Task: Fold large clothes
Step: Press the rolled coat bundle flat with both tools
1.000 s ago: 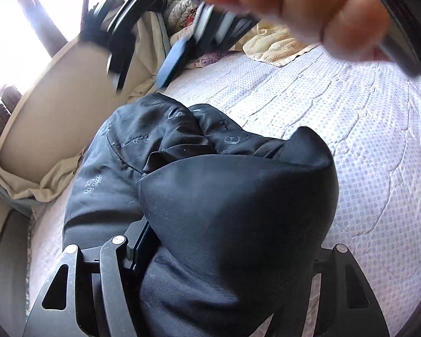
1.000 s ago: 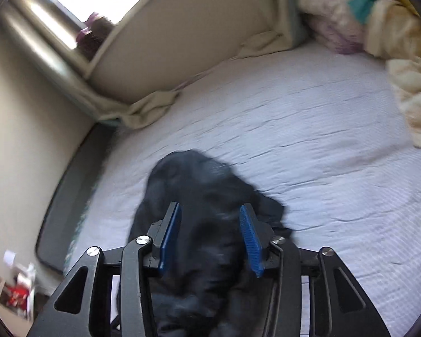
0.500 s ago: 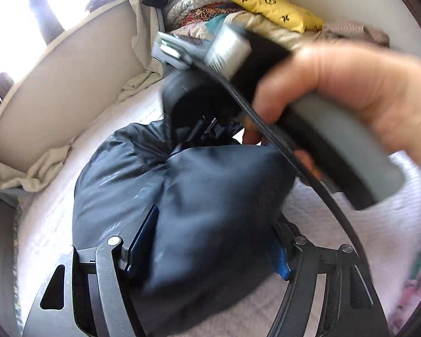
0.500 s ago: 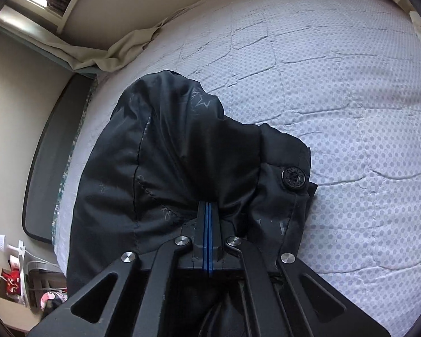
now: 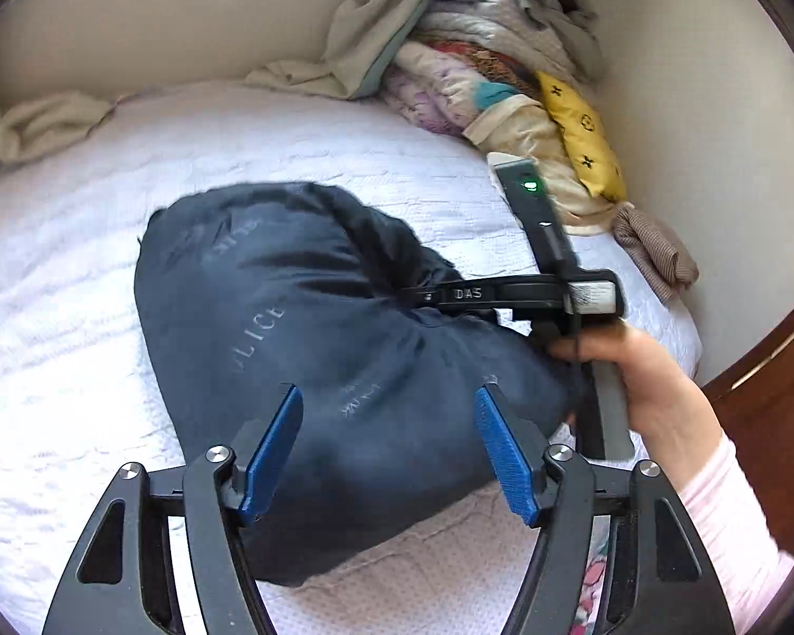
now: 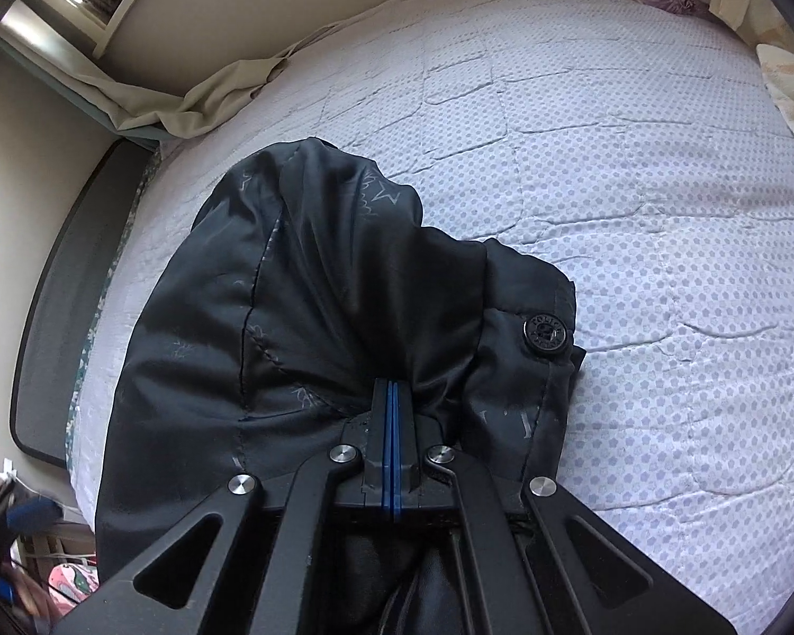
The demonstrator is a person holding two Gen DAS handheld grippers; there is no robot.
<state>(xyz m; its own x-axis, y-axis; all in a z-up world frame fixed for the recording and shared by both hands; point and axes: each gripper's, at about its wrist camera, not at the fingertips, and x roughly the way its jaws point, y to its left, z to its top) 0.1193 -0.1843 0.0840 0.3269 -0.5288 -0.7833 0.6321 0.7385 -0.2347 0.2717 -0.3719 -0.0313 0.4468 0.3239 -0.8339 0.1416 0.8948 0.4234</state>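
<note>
Since the earlier frame, my left gripper (image 5: 389, 447) has let go of the dark jacket (image 5: 317, 349) and drawn back above it; then the cloth filled the gap between its fingers, now it lies clear beyond them. Left fingers (image 5: 272, 450): blue pads spread wide, closing slightly, gripping nothing. Right gripper (image 6: 391, 397): fingers pressed together, pinching a gathered fold of the jacket's lining; a second ago they stood apart over the cloth. Jacket: navy-black, bunched in a heap on the bed (image 6: 635, 185), faint lettering on the lining, one black snap button (image 6: 545, 334) at its right edge in the right wrist view. Bed: white quilted cover with dot pattern. Right hand (image 5: 656, 386), pink sleeve, on the gripper handle beside the heap. Pile of mixed laundry (image 5: 503, 79) at the bed's far corner, well apart from the jacket.
</note>
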